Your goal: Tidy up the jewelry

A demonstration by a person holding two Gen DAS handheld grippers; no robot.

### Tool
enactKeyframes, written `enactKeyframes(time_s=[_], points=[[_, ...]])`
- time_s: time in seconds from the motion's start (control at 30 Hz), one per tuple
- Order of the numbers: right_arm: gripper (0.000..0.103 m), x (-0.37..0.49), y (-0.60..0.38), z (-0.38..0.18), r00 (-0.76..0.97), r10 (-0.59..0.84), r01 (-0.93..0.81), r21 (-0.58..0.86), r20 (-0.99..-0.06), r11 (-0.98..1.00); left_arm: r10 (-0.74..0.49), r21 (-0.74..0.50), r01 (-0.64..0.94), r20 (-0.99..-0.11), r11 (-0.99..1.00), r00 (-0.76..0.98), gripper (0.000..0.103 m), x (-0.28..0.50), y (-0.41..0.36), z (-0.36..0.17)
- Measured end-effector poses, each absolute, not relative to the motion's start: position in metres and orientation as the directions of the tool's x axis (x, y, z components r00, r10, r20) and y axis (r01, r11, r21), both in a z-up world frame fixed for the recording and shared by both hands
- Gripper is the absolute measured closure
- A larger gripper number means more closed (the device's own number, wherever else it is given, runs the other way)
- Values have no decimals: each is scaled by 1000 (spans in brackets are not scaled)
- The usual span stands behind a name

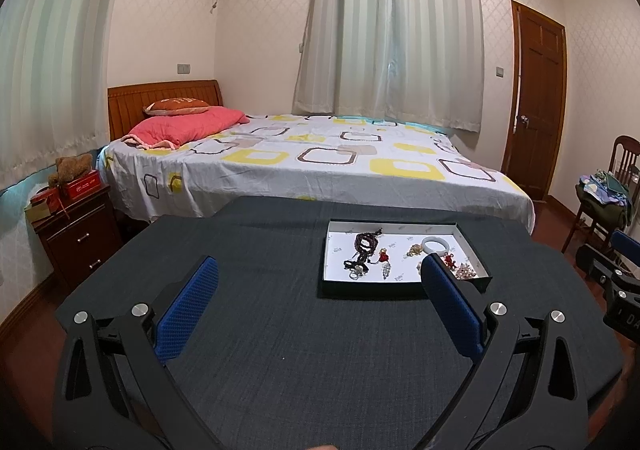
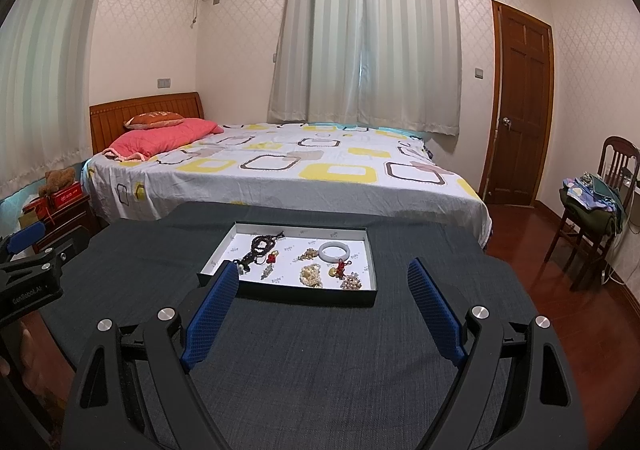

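Observation:
A shallow black tray (image 1: 372, 290) (image 2: 304, 296) with a white lining lies on the dark cloth-covered table (image 1: 260, 322) (image 2: 320, 362). Loose in it are a dark bead strand (image 1: 364, 244) (image 2: 260, 246), a white bangle (image 1: 436, 245) (image 2: 335, 251), small red charms (image 1: 384, 256) (image 2: 272, 259), a cream pearl cluster (image 2: 311, 275) and other small pieces. My left gripper (image 1: 319, 261) hovers open just short of the tray's near left corner, holding nothing. My right gripper (image 2: 323, 268) is open too and empty, its blue pads (image 2: 432, 306) framing the tray's front edge.
A bed (image 1: 320, 162) stands right behind the table. Left of it is a dark nightstand (image 1: 80, 234) with boxes and a teddy bear. A wooden chair (image 2: 592, 210) piled with clothes and a closed door (image 2: 520, 110) are at the right, over wooden floor.

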State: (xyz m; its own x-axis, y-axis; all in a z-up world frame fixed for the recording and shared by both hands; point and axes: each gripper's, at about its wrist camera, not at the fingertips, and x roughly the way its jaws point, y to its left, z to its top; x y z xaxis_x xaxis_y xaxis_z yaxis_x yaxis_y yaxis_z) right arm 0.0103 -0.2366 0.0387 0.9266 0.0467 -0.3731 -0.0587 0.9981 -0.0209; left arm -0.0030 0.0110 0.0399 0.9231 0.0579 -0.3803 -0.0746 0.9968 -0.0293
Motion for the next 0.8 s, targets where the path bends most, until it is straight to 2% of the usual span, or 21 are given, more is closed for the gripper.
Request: enactKeyframes(time_s=[0.57, 0.8], points=[[19, 10, -238, 36, 925, 46, -58, -21, -378, 998, 72, -18, -85, -374, 996, 925, 4, 2, 8, 39], [19, 11, -240, 29, 919, 45, -55, -15, -391, 998, 56, -28, -74, -410, 997, 910, 4, 12, 9, 32]])
